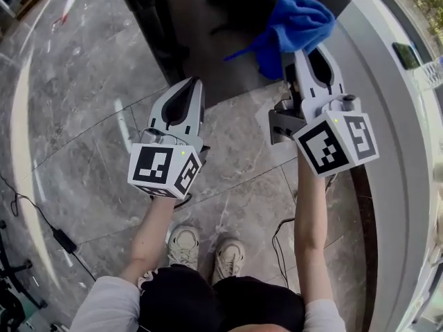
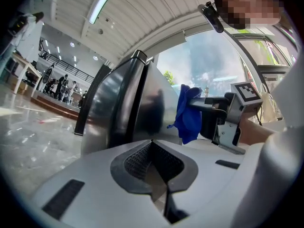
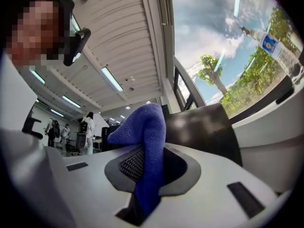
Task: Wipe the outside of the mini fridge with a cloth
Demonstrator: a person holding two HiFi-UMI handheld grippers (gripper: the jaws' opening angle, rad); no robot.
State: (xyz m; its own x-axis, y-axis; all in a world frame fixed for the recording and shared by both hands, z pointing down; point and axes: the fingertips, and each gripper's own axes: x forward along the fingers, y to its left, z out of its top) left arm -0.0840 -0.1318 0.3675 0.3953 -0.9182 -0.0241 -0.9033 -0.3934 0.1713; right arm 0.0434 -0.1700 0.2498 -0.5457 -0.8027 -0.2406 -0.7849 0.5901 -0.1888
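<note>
Mini fridge (image 1: 208,26), head view: dark box on grey stone floor (image 1: 83,130), its upper part cut off by the frame edge. Blue cloth (image 1: 299,26) bunched over the fridge's right side; whether it touches cannot be told. Cloth covers the right gripper (image 1: 305,52) tips. Left gripper (image 1: 195,83) near the fridge.

Left gripper view: jaws pressed together, nothing between them. Fridge side glossy, reflections blur its detail.

Right gripper view: jaws pinching the cloth, which hides part of the fridge behind.

Bright daylight, floor glare, fisheye edges.
</note>
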